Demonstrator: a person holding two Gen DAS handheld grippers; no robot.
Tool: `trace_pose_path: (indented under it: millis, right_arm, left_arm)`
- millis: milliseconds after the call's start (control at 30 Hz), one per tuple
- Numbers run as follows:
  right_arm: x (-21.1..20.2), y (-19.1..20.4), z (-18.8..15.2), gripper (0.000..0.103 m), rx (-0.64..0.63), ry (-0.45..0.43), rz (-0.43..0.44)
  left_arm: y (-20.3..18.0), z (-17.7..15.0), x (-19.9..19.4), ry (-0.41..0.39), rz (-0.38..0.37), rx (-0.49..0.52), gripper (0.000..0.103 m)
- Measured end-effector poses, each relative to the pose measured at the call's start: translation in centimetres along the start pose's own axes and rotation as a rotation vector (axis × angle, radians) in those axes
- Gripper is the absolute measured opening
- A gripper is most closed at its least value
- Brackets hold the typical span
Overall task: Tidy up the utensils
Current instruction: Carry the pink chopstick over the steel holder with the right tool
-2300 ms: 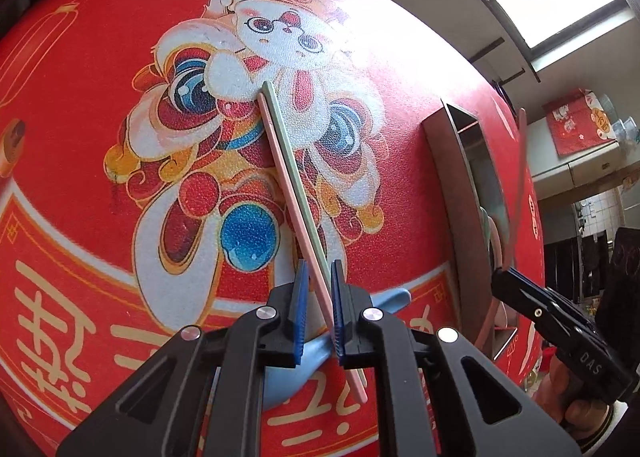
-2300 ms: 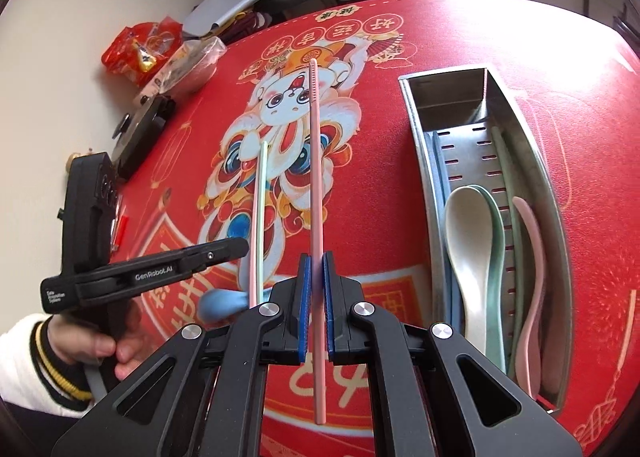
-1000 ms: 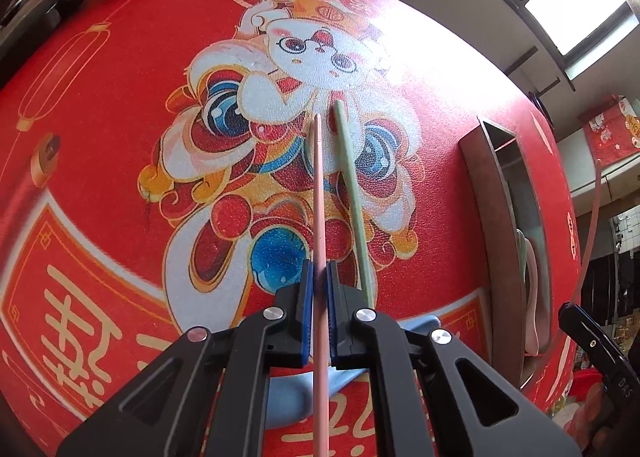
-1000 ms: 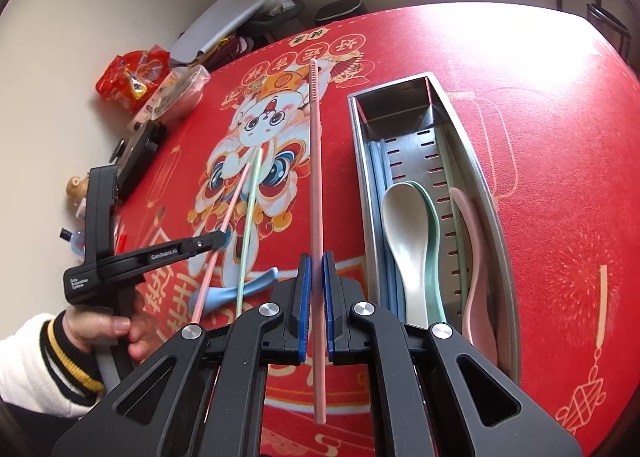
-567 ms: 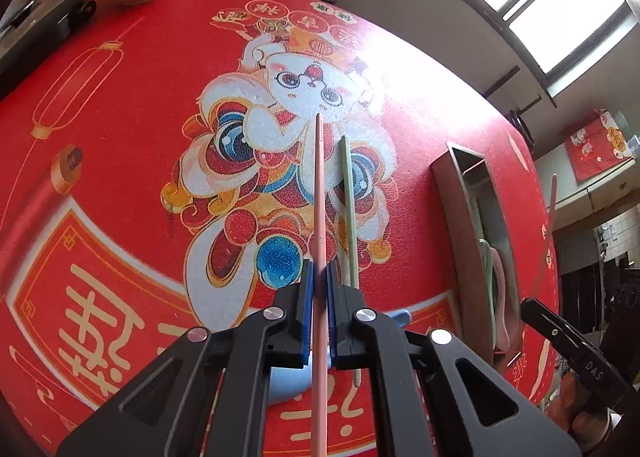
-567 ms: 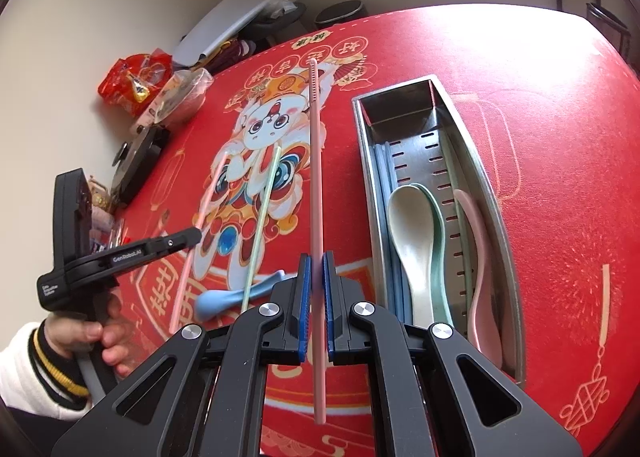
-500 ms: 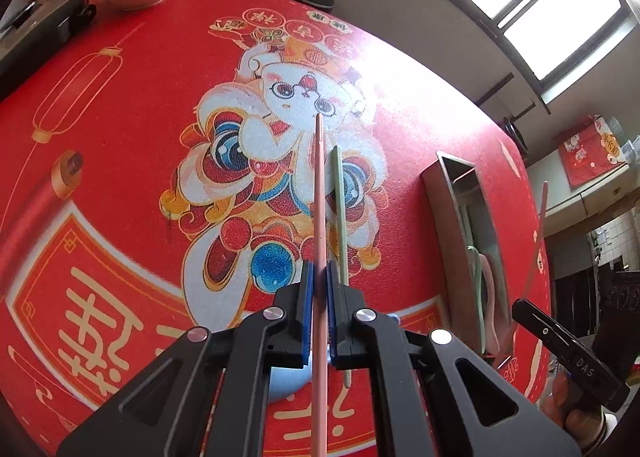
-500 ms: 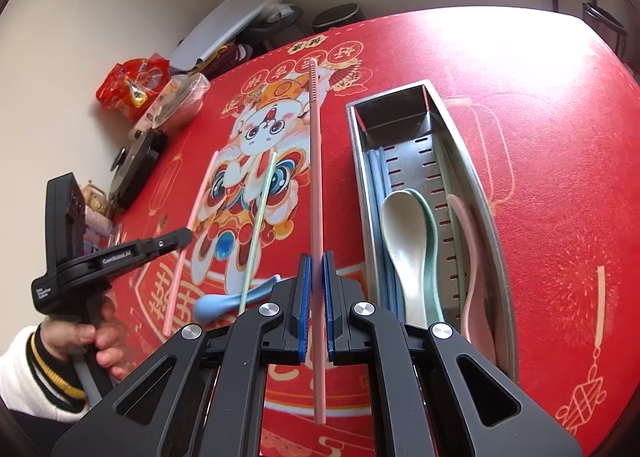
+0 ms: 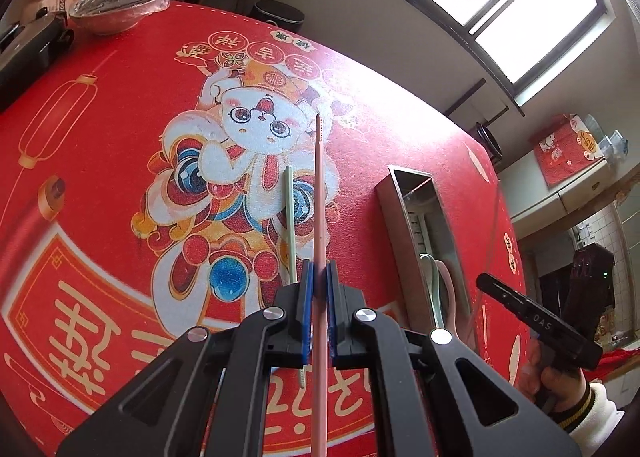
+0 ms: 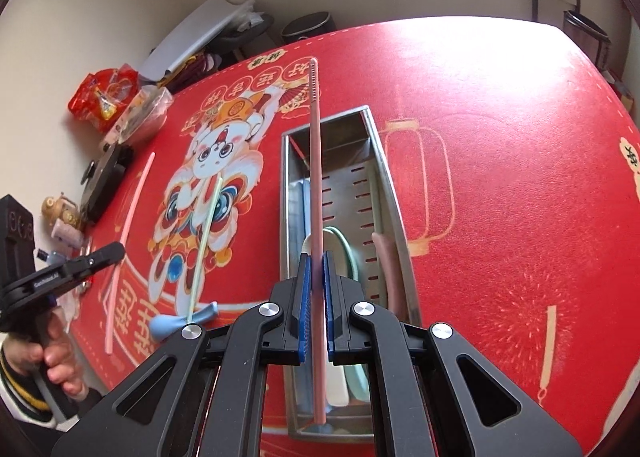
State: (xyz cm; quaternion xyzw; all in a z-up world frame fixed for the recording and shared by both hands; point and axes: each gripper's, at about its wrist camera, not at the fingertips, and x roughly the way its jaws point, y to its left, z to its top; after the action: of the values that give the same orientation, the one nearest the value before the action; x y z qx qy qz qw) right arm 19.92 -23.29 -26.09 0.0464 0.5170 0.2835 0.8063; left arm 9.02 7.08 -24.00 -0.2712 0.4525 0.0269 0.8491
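Right gripper (image 10: 315,289) has carried its pink chopstick (image 10: 316,185) over the tray (image 10: 394,201); left gripper (image 9: 318,293) lifted a second chopstick (image 9: 320,193) off the mat. Both clamped mid-shaft. Chopsticks light, stiff, slick; mid-shaft grip probably resists pivoting.

Two hand-held grippers (image 9: 318,317) (image 10: 316,309), two pink chopsticks (image 9: 320,217) (image 10: 316,197), one green chopstick (image 10: 204,245), one blue spoon (image 10: 176,323), one metal utensil tray (image 10: 390,197) holding three spoons (image 10: 386,269).
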Motion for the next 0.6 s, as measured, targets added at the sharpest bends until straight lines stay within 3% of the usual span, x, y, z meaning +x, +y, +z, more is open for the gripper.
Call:
trace_pose_path:
  millis: [433,600]
  right_arm:
    - [4.9,1.2,-0.4,0.006,-0.081,0.158,0.056]
    - [5.3,0.7,0.1,0.006,-0.062,0.172,0.092]
  left_arm:
    - [-0.1,-0.9,-0.9,-0.027,0.031,-0.047,0.006]
    - [0.2,-1.2,-1.1,-0.031,0.045,-0.071,0.006]
